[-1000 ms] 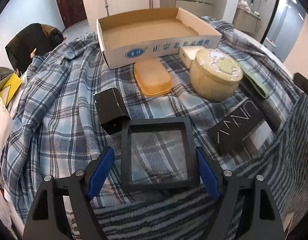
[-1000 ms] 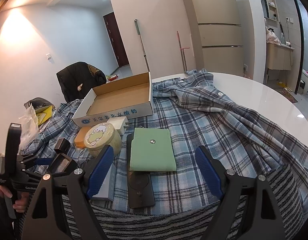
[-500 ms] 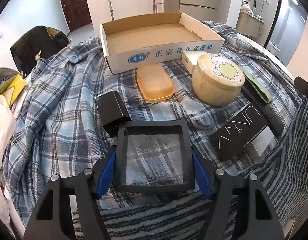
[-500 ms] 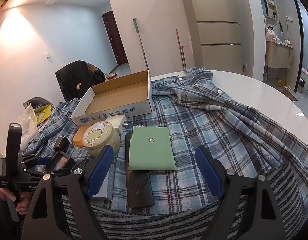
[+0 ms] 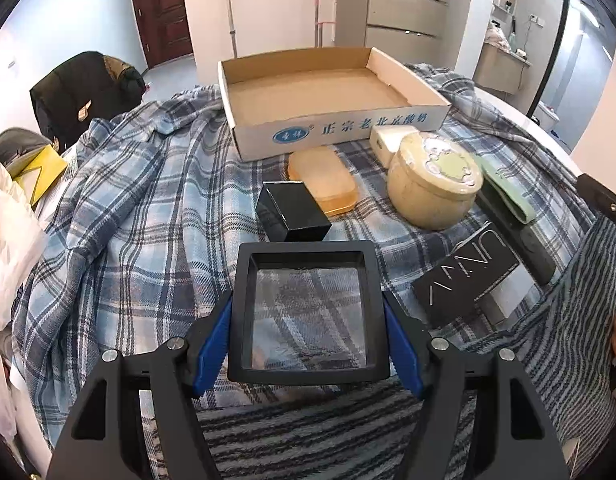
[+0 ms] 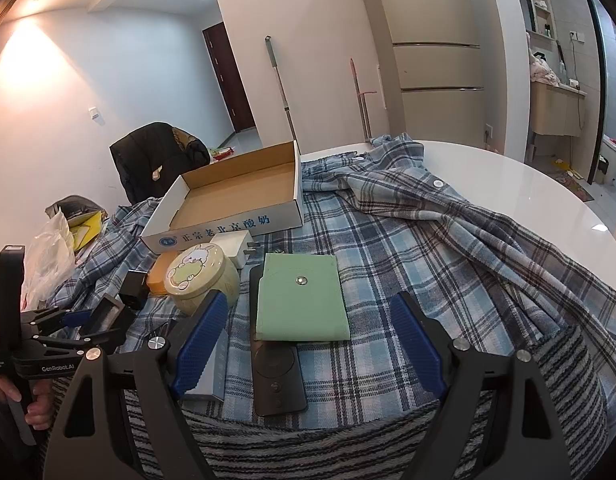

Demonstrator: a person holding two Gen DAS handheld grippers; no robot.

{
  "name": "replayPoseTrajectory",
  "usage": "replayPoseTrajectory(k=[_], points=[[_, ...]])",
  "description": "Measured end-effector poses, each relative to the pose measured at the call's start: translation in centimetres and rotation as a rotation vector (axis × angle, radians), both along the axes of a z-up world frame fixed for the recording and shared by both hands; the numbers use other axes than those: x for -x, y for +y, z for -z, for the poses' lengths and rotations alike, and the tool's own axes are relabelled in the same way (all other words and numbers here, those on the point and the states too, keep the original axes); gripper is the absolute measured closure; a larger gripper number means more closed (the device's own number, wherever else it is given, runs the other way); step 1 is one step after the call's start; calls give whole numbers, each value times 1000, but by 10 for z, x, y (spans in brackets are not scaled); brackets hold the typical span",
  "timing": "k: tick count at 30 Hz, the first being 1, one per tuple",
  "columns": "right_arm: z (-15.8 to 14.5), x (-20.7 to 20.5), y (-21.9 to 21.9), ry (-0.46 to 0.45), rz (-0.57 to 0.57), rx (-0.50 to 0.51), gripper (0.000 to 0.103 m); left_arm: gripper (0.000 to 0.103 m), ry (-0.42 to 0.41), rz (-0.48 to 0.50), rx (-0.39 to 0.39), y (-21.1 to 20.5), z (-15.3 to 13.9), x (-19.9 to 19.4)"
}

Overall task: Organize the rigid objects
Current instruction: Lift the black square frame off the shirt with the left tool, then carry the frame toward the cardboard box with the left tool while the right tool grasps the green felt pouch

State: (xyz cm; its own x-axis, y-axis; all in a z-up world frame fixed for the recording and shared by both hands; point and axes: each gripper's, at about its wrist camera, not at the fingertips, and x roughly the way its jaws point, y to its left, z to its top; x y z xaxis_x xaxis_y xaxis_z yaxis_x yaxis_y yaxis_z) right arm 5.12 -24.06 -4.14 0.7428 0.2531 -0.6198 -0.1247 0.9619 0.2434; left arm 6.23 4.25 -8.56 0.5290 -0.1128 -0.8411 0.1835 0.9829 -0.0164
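Remote half under green pouch (buttons too small to tell)

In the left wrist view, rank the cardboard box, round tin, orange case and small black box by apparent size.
1. cardboard box
2. round tin
3. and 4. orange case and small black box: look alike, and the black box is nearer, so unranked.

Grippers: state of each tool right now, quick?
Left tool: shut on the square black frame, lifted off the cloth.
Right tool: open, holding nothing.
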Motion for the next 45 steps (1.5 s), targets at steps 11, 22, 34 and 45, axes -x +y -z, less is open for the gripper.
replayPoseTrajectory(k=[11,22,34,45], points=[[0,0,0,4,-1,1,20,31,17,-145,68,39,3,-13],[2,-2,2,12,-3,3,20,31,-73,-168,73,56,-23,5],[-7,-2,-3,10,55,32,20,31,-372,-124,106,8,-96,31],[-36,-13,-18,1,72,111,20,31,-600,-98,178,-11,-98,41]])
